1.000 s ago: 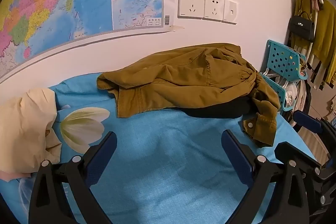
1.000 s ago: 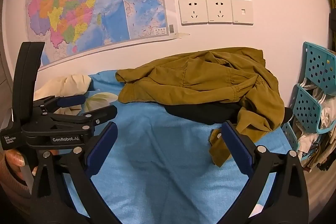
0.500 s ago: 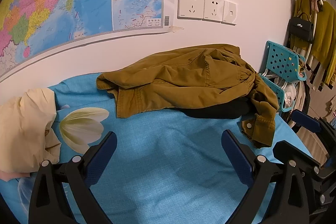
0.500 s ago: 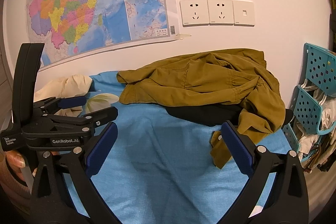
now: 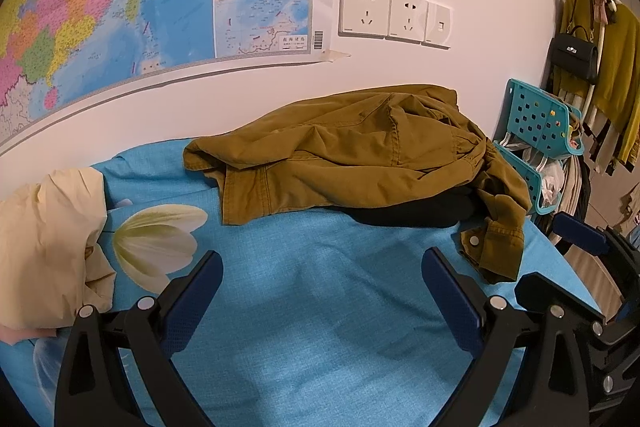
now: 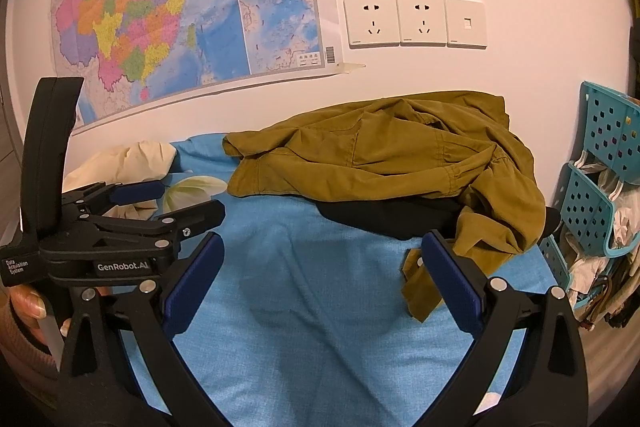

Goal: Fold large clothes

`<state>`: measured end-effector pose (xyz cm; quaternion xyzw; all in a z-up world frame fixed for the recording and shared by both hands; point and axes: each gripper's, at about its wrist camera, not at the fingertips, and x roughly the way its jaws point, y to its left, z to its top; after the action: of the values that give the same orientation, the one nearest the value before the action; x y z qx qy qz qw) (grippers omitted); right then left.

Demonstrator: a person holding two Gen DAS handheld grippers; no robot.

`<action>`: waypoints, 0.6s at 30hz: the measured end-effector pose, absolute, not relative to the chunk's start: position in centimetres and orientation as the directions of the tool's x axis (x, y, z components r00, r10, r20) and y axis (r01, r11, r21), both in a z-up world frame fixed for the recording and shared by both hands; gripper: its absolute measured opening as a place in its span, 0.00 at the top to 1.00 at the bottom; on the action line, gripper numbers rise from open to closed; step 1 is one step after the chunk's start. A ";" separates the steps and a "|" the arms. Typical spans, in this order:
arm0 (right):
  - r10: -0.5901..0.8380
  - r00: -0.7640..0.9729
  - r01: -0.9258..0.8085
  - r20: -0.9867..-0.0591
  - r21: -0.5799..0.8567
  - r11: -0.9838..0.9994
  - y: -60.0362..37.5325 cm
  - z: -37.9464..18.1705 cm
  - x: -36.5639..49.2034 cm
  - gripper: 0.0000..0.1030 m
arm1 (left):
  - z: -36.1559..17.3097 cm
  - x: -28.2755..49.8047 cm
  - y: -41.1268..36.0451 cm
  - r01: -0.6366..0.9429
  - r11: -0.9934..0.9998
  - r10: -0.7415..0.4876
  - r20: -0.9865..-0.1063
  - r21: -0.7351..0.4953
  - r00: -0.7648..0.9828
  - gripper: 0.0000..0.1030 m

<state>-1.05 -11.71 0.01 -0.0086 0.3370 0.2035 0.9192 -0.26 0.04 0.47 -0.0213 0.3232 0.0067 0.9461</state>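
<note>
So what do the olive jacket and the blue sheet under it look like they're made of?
The olive jacket looks like matte woven cotton twill or canvas: crisp creases, stitched seams, a metal snap on the cuff. The blue sheet looks like thin woven fabric, possibly cotton or polyester, with a visible fine weave and a printed flower. Neither fibre can be confirmed.

At twelve o'clock lies an olive-brown jacket [image 5: 352, 155] over a black garment [image 5: 408, 213]. The bedsheet [image 5: 320, 327] is turquoise (a white-and-yellow flower print at nine o'clock), a cream cloth [image 5: 48, 235] beside it. The many-coloured map [image 6: 160, 11] hangs at eleven o'clock, a teal rack [image 6: 596, 187] at three.
</note>
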 end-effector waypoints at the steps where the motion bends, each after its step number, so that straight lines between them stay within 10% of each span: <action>1: 0.369 0.690 -0.381 -0.623 0.122 0.917 -11.7 0.0 -1.0 0.05 | 0.4 -0.2 0.1 -0.028 0.999 0.000 -0.613 -0.036 0.790 0.07; 18: 0.369 0.689 -0.378 -0.624 0.124 0.917 -11.6 -0.1 -0.8 0.06 | 0.1 -0.1 0.1 -0.032 0.999 -0.001 -0.617 -0.042 0.787 0.07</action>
<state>-0.85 -11.60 -0.13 -0.0072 0.3380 0.2032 0.9189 -0.14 0.09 0.15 -0.0249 0.3264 0.0082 0.9449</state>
